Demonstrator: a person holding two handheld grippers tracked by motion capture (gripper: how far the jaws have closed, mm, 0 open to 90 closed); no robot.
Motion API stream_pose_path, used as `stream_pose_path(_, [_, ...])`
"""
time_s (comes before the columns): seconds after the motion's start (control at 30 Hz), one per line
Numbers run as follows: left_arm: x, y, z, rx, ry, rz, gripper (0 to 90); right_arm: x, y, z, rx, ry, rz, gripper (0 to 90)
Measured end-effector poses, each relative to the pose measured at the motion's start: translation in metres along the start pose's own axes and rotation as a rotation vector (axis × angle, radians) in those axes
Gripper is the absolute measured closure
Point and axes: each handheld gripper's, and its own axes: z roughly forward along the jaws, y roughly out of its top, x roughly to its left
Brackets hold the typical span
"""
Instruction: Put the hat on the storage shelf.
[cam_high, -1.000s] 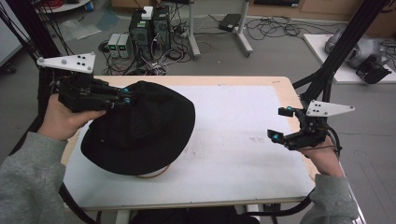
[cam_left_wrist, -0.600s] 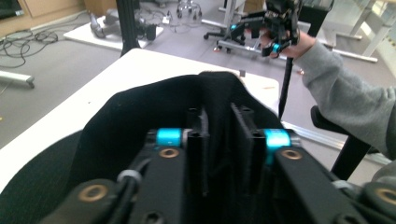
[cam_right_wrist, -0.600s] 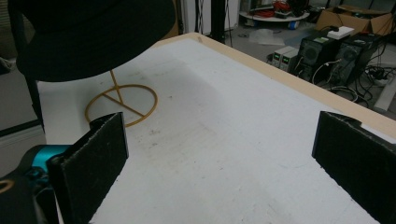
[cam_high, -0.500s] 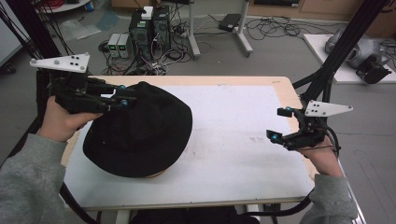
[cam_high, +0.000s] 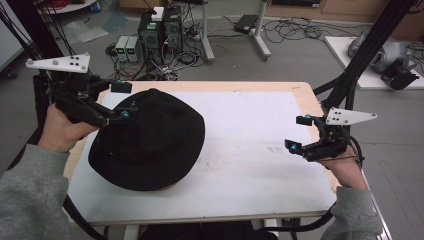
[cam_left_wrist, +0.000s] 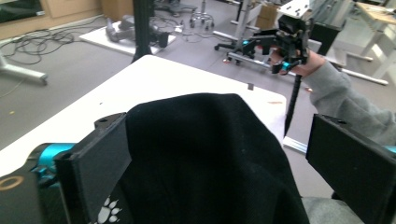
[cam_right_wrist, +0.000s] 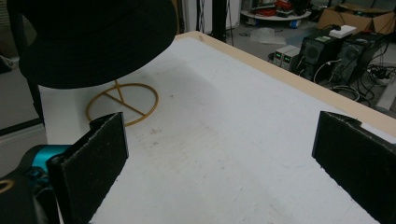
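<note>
Hat (cam_high: 150, 140): black, wide-brimmed, soft fabric
Pose: crown up, perched on a gold wire stand (cam_right_wrist: 122, 103)
Place: table's left half

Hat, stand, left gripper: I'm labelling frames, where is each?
Hat (cam_high: 150, 142), high view, crown.
Stand (cam_right_wrist: 122, 103), right gripper view, gold ring base.
Left gripper (cam_high: 122, 100), high view, between jaw tips.

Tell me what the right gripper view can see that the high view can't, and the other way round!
Right gripper view: under the black hat stands a gold wire stand with a ring base, holding the hat off the table.

High view: the left gripper sits at the hat's edge. Its jaws have just been opening and stand apart around the brim, not pinching it. The computers sit on the floor behind.

Both: the hat, the white table, and the right gripper, open with nothing between its jaws.
</note>
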Motion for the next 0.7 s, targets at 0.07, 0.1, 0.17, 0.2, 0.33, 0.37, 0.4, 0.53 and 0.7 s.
stream_pose_path(0.07, [0.0, -0.001, -0.002, -0.008, 0.012, -0.002, 6.9, -0.001, 0.0, 0.0, 0.0, 0.0, -0.001, 2.7])
stream_pose_path(0.1, [0.0, -0.001, -0.004, -0.015, 0.02, -0.004, 6.9, -0.001, 0.0, 0.0, -0.001, -0.003, -0.005, 2.7])
stream_pose_path(0.17, [-0.001, -0.001, -0.007, -0.034, 0.025, -0.006, 6.9, -0.001, 0.0, 0.0, -0.002, -0.001, 0.0, 2.7])
stream_pose_path(0.2, [-0.001, -0.002, -0.008, -0.042, 0.026, -0.009, 6.9, -0.001, -0.001, 0.0, -0.002, 0.001, 0.004, 2.7])
stream_pose_path(0.33, [-0.003, -0.003, -0.013, -0.055, 0.039, -0.003, 6.9, -0.001, -0.001, 0.0, 0.001, 0.002, 0.002, 2.7])
stream_pose_path(0.37, [-0.004, -0.003, -0.014, -0.063, 0.04, 0.002, 6.9, 0.0, -0.001, 0.001, 0.0, 0.0, -0.001, 2.7])
stream_pose_path(0.4, [-0.005, -0.004, -0.016, -0.07, 0.046, 0.004, 6.9, 0.0, -0.001, 0.001, -0.002, 0.003, 0.0, 2.7])
stream_pose_path(0.53, [-0.007, -0.007, -0.025, -0.098, 0.08, 0.007, 6.9, 0.0, 0.0, 0.001, -0.004, 0.004, -0.003, 2.7])
stream_pose_path(0.7, [-0.007, -0.018, -0.038, -0.131, 0.122, -0.01, 6.9, 0.0, 0.0, 0.0, -0.008, 0.004, -0.007, 2.7])
